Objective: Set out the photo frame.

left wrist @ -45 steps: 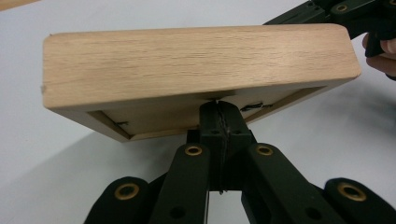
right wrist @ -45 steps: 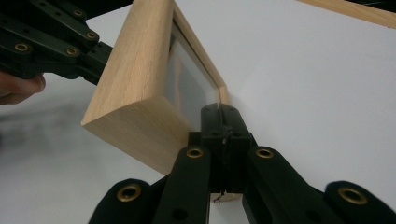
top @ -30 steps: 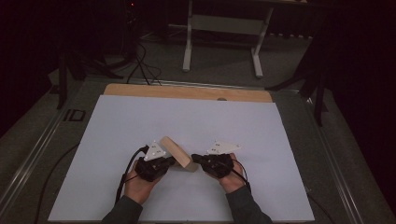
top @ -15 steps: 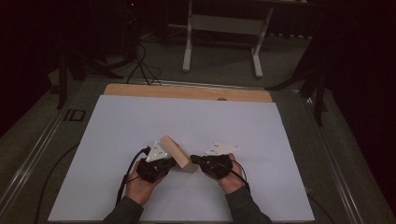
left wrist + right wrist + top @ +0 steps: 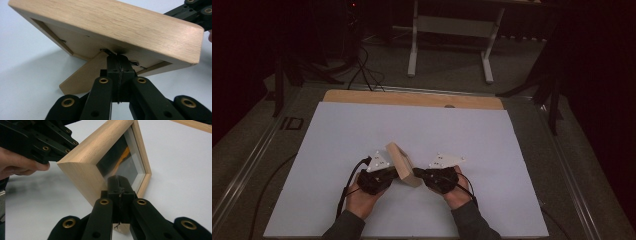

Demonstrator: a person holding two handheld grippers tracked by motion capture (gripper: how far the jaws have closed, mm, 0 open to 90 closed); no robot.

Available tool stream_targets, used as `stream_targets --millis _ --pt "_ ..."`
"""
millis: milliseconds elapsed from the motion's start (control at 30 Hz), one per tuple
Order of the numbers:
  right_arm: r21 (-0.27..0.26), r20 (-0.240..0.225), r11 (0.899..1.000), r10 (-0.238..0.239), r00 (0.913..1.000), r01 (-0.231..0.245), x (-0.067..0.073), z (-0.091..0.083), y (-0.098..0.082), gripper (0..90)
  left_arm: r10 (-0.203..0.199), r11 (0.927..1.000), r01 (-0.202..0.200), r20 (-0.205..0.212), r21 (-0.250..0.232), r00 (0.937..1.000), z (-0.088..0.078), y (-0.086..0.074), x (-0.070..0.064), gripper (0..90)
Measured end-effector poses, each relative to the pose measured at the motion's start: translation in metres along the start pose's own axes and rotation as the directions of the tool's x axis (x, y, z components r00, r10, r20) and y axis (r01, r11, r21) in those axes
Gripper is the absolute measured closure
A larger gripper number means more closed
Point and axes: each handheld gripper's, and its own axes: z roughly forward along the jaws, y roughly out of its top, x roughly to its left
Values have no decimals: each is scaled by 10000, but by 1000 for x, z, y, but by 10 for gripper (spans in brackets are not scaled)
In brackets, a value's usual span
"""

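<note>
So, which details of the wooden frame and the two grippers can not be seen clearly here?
- Photo frame: its picture, right gripper view, dimmed by glass reflection.
- Stand hinge: left gripper view, hidden behind left gripper.
- Right gripper contact with the frame: high view, too small.

your picture frame is pale oak with fine grain, its glass dark with an orange streak; your grippers are black with brass rivets, on a white sheet.

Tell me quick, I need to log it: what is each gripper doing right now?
Left gripper: shut, its tips at the back of the wooden picture frame.
Right gripper: shut, against the frame's glass front.
</note>
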Motion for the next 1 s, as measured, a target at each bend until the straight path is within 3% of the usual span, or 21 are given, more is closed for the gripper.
stream_targets --millis 1000 --pt "415 -447 9987 -282 9986 300 15 17 -4 898 -650 9977 648 -105 -204 9978 0 -5 14 897"
